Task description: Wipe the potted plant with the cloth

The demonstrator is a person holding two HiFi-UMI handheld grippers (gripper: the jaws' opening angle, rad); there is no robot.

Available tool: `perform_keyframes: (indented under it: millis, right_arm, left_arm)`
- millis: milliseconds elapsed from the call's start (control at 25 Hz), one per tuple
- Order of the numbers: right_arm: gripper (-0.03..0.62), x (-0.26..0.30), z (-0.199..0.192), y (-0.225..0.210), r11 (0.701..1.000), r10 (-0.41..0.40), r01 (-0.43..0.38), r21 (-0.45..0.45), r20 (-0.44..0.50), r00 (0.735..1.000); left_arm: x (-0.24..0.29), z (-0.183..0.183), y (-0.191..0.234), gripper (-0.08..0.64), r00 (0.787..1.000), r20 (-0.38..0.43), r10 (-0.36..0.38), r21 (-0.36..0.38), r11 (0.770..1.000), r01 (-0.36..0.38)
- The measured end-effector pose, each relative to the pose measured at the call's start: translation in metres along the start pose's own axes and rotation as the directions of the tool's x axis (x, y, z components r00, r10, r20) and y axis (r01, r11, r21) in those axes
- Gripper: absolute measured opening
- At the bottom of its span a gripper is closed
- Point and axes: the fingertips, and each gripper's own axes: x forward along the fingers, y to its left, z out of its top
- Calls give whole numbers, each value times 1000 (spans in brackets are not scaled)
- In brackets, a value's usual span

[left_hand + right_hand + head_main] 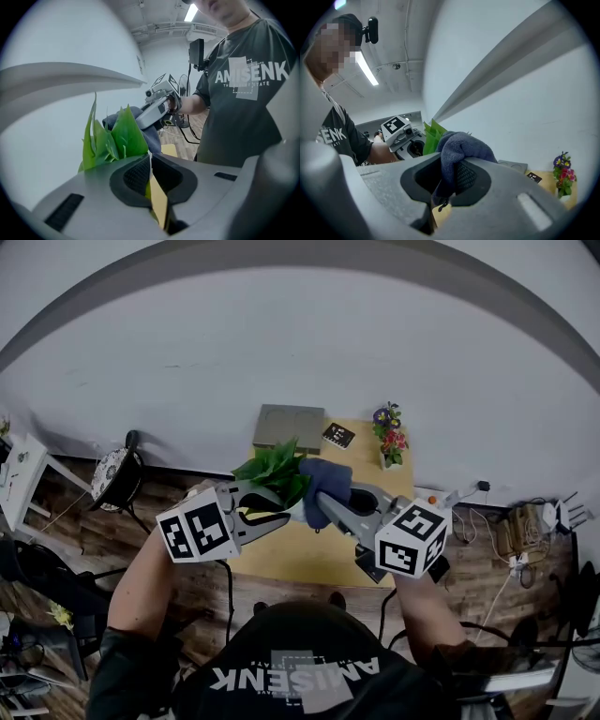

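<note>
Potted plant (275, 472) is held above the table (309, 563), between both grippers. Left gripper (272, 521): jaws nearly together, pinching the plant low down, leaves rising beyond them. Cloth (325, 486) touches the leaves' right side. Right gripper (328, 509): jaws clamped on the cloth

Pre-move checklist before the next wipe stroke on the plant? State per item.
1. Grip on cloth: ok, right gripper is shut on it.
2. Grip on plant: ok, left gripper is shut on it; whether on the pot rim or a stem, cannot tell.
3. Cloth against the leaves: ok, they look in contact in the head view.
4. Plant lifted off the table: ok.
5. Small flower pot out of the way: ok, at the far corner.
</note>
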Motion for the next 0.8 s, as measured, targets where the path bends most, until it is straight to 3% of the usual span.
perform_keyframes:
  millis: [480, 800]
  right_arm:
    - [37, 3, -45, -24, 995, -42, 47, 85, -57, 997]
    - [37, -1, -77, -41, 986, -68, 82, 147, -100, 993]
  left_arm:
    - [-7, -4, 5, 15, 999, -2, 34, -7, 999, -34]
    - [-3, -5, 4, 15, 1000, -12, 14, 6, 1000, -14]
